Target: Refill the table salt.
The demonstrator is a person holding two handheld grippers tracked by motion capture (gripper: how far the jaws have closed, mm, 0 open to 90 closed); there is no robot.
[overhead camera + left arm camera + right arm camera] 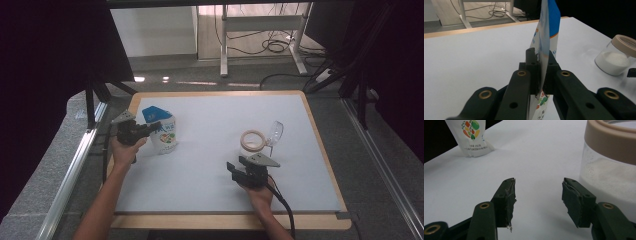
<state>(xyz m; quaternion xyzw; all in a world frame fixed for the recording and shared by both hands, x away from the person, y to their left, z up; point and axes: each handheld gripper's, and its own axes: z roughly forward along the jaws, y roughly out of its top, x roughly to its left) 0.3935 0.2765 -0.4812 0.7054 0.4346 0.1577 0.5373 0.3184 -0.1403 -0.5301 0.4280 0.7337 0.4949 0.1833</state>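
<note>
Clamping the edge of the blue-and-white pouch (161, 129), the left gripper (150, 128) has its jaws pressed together on the packet's thin side, as the left gripper view shows, where the pouch (547, 37) rises upright straight out of the jaws and its printed lower part hangs below them; the left hand (125, 150) grips the tool from behind, and the pouch stands on the white table (210, 120) just ahead of it. Off to the right of that gripper, well apart, sits the glass jar (615, 58) with a tan rim and white powder inside; in the high view the jar (254, 140) lies just beyond the right gripper (235, 167), with its clear hinged lid (274, 132) tipped open behind it. The right gripper (537, 195) holds nothing; its jaws stand wide apart above bare table, the pads frayed at their edges; the jar (610, 162) looms close beside its right jaw, not touching; the pouch (472, 136) stands far ahead to its left.
</note>
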